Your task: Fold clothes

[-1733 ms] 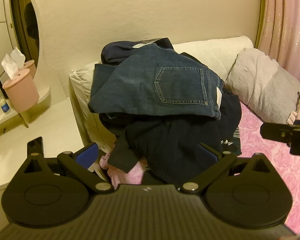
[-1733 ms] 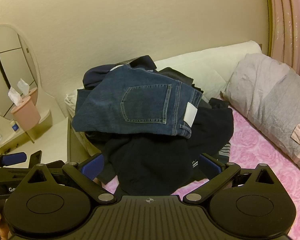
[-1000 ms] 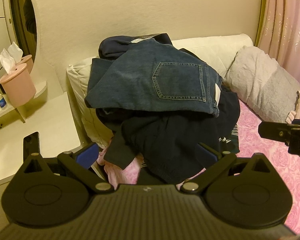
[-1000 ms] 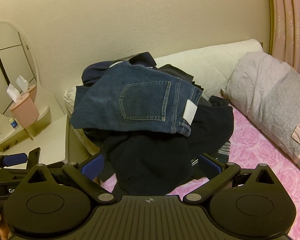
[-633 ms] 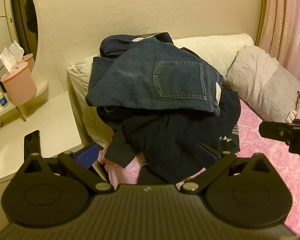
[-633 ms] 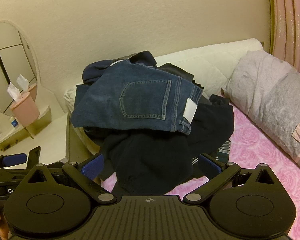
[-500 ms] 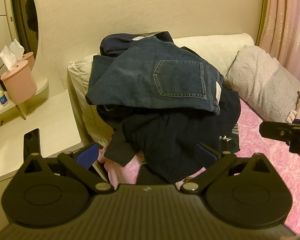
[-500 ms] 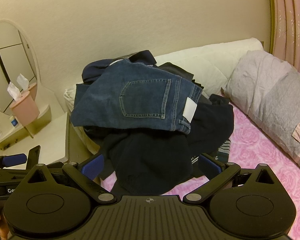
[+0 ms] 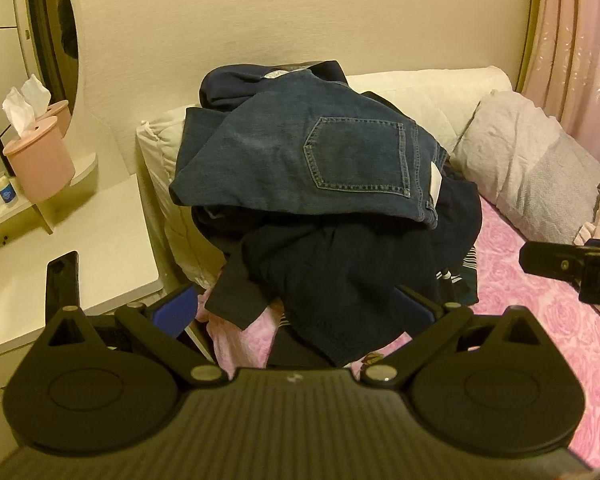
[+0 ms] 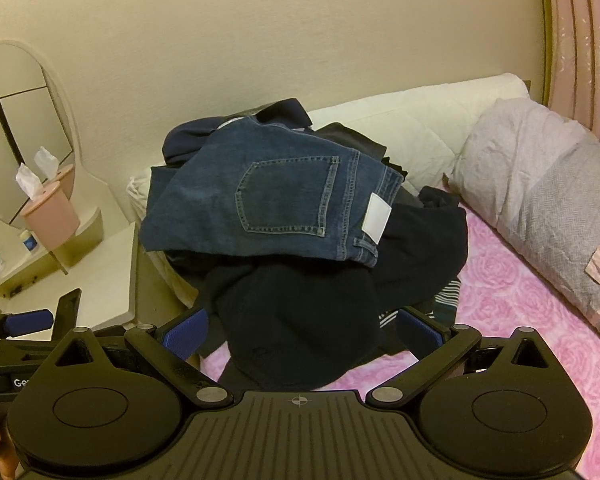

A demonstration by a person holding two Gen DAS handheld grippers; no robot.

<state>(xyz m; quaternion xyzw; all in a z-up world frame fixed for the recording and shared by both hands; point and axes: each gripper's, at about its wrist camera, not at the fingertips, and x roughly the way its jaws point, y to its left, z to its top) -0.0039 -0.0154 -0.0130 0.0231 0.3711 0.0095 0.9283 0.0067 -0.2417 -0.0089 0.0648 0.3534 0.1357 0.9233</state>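
A heap of clothes lies at the head of a bed. On top are blue jeans (image 9: 320, 164) (image 10: 268, 204) with a back pocket showing. Under them hangs a dark navy sweater (image 9: 340, 280) (image 10: 300, 320), and a striped garment (image 10: 446, 300) peeks out at the right. My left gripper (image 9: 296, 312) is open in front of the heap, with the sweater's lower edge between its blue pads. In its own view my right gripper (image 10: 300, 332) is also open, just short of the sweater's hem. Neither holds anything.
A pink rose-patterned bedspread (image 10: 520, 320) covers the bed. A grey pillow (image 10: 540, 184) and cream bolster (image 9: 420, 92) lie at the back. Left stands a white dresser (image 9: 80, 240) with a mirror (image 10: 20, 120) and pink tissue box (image 9: 40, 156). Pink curtains (image 9: 580, 40) hang at right.
Both grippers have crept slightly toward the heap and drifted a little. The clothes have not moved and both grippers stay open.
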